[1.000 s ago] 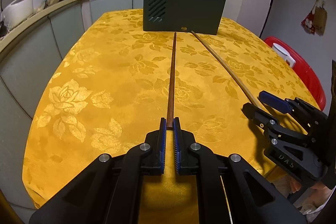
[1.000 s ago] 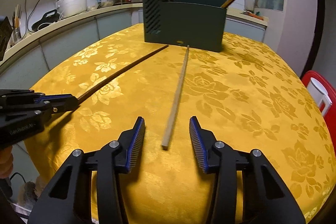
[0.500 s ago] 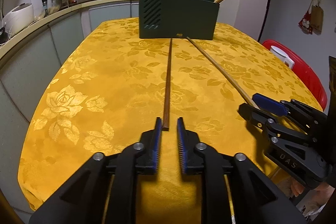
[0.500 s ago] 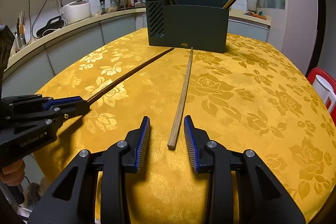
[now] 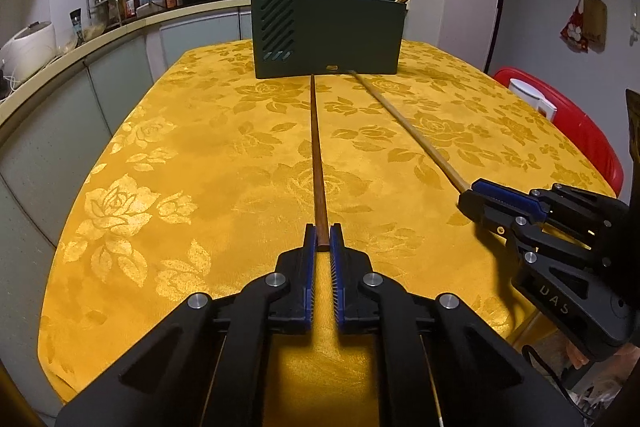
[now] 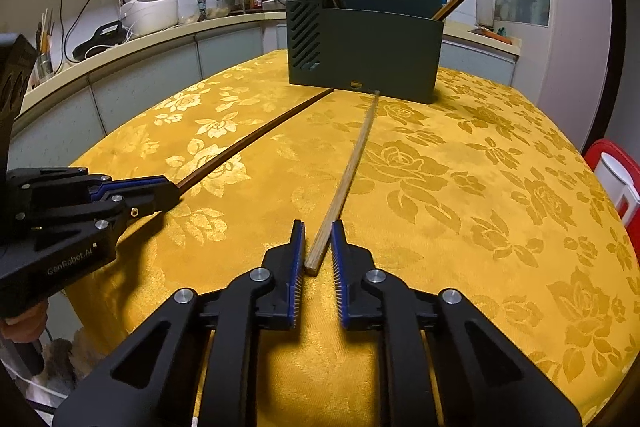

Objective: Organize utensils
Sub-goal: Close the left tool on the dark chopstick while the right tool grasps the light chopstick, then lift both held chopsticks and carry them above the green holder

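Left tool (image 5: 323, 239) pinching near end of dark chopstick (image 5: 317, 163), centre frame, stick lying on bench (image 5: 160, 167) toward holder (image 5: 326, 35) at top centre. Right tool (image 6: 318, 243) has just been closing around pale chopstick (image 6: 348, 175); pads seemingly touching it, small gap possible. Pale stick's far tip just short of holder.
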Motion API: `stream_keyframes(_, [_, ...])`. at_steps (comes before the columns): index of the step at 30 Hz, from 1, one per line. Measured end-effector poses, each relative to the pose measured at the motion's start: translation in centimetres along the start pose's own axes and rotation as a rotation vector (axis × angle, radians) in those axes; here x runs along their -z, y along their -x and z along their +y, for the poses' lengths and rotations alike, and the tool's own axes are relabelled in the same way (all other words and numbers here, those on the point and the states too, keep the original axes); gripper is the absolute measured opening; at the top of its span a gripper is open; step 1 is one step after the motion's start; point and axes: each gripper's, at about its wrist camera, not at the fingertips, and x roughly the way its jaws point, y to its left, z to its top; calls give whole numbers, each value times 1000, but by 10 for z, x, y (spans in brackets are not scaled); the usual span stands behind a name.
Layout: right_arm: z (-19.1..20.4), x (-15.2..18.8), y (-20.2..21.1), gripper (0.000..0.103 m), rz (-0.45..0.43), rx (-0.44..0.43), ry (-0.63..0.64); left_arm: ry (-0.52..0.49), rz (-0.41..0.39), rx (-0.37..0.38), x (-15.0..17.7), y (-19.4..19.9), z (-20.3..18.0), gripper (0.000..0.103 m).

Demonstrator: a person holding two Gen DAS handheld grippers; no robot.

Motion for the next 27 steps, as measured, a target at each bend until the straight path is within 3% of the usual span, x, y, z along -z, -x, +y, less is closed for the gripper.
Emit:
stream_keyframes(2, [-1,-1,0,7,3,4,-4,-12,4,-10,0,1,-1,6])
stream_keyframes(9, [-9,-8,9,7,7,-16,-36,13,-25,-19,-11,21,10,6])
stream_keyframes(27, [-50,-80,132,7,-335,-51,-112,23,-326,10,-79,131,24,6])
